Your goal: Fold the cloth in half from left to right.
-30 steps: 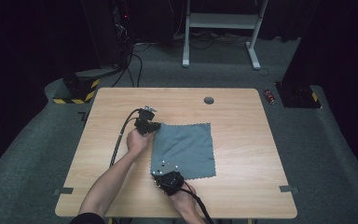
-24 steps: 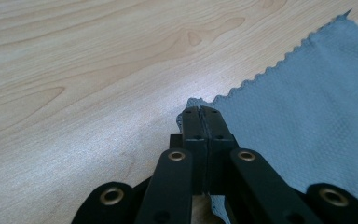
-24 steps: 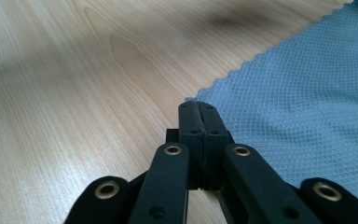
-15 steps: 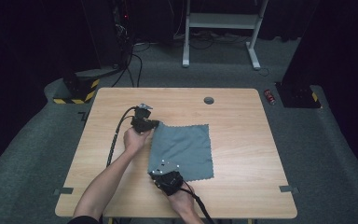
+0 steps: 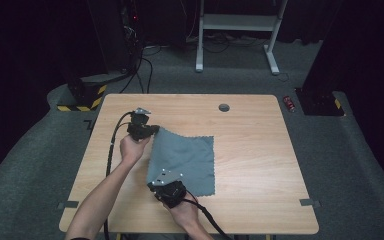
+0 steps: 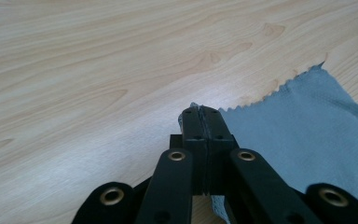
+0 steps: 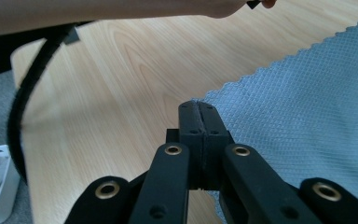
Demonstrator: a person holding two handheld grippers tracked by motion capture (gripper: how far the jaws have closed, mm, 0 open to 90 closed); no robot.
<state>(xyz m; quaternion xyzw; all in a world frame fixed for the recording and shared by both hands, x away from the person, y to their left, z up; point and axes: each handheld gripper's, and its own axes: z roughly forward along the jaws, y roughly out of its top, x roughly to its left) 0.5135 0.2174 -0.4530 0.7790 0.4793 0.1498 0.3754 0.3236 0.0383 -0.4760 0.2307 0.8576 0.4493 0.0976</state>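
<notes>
While a person stands at the near edge of a pale wooden table (image 5: 260,150), each hand holds a black two-jaw gripper clamped on one corner of a grey-blue cloth (image 5: 187,160). The left gripper (image 5: 152,130) pinches the far-left corner and the right gripper (image 5: 155,184) pinches the near-left corner, so the cloth spreads away to the right of both tools. Its held left edge runs from near to far, lifted slightly off the wood, while the rest lies flat near the table's middle. Both pairs of jaws are pressed tight together with fabric between them. The cloth is thin, roughly square, woven in a fine diamond texture, with zigzag-cut edges. A small dark round cap (image 5: 224,107) sits toward the far edge.
</notes>
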